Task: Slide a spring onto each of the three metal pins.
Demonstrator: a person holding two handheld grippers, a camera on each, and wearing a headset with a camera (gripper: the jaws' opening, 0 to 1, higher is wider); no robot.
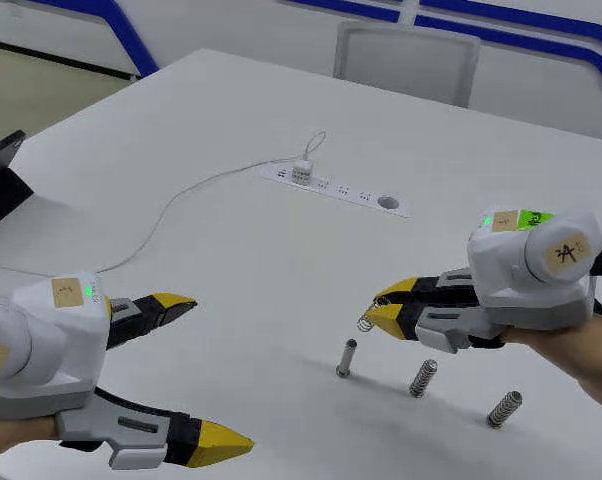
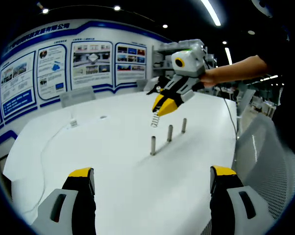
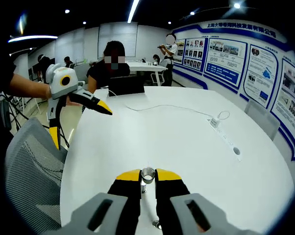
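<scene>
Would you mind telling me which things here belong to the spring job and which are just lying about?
Job: bare pin; sprung pin; second sprung pin; spring held in the right gripper.
Lying about: white cable; socket strip; chair.

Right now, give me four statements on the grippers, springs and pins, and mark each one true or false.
1. The right gripper holds a spring in its jaws. True.
2. All three pins already carry springs. False: one pin is bare.
3. The left gripper is shut on a spring. False: its jaws stand open and empty.
4. A white cable lies across the table. True.
</scene>
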